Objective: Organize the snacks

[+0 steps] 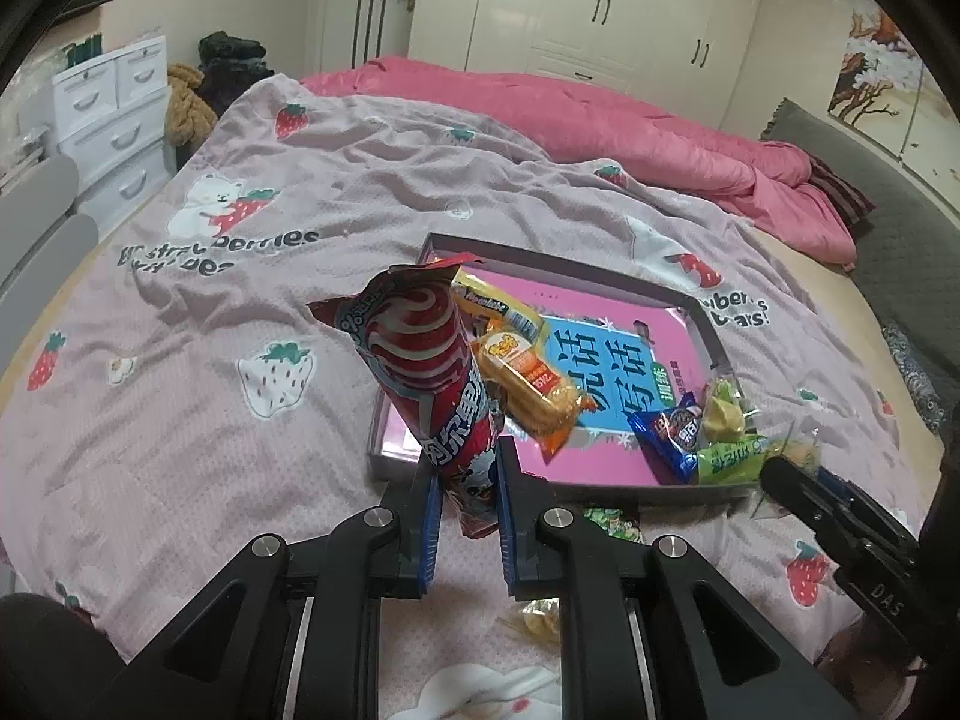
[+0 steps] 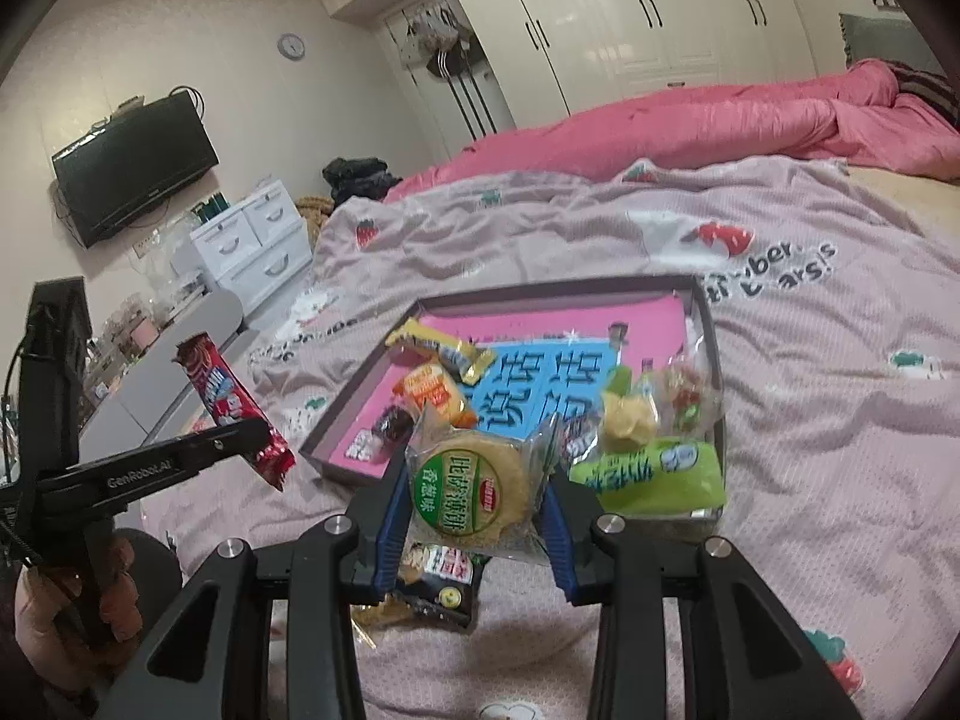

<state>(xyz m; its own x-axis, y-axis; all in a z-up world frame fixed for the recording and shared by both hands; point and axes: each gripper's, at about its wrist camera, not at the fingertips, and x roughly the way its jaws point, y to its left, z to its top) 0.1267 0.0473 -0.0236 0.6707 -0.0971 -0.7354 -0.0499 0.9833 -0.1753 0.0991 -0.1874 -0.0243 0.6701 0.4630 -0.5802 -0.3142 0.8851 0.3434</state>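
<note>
My left gripper (image 1: 468, 471) is shut on the lower end of a long red snack packet (image 1: 429, 372), which it holds upright above the bedspread, just left of the tray. The shallow tray (image 1: 570, 267) has a pink and blue floor and holds an orange cracker packet (image 1: 528, 387), a yellow packet (image 1: 498, 306), a blue packet (image 1: 672, 435) and a green packet (image 1: 729, 456). My right gripper (image 2: 474, 471) is shut on a round cracker packet with a green label (image 2: 468, 489), held over the tray's (image 2: 540, 294) near edge. The red packet (image 2: 228, 399) shows at the left.
A black snack packet (image 2: 444, 576) lies on the strawberry bedspread (image 2: 810, 408) under my right gripper. A pink quilt (image 1: 630, 126) is bunched at the far side of the bed. White drawers (image 2: 252, 246) and a wall television (image 2: 135, 165) stand beyond the bed's left side.
</note>
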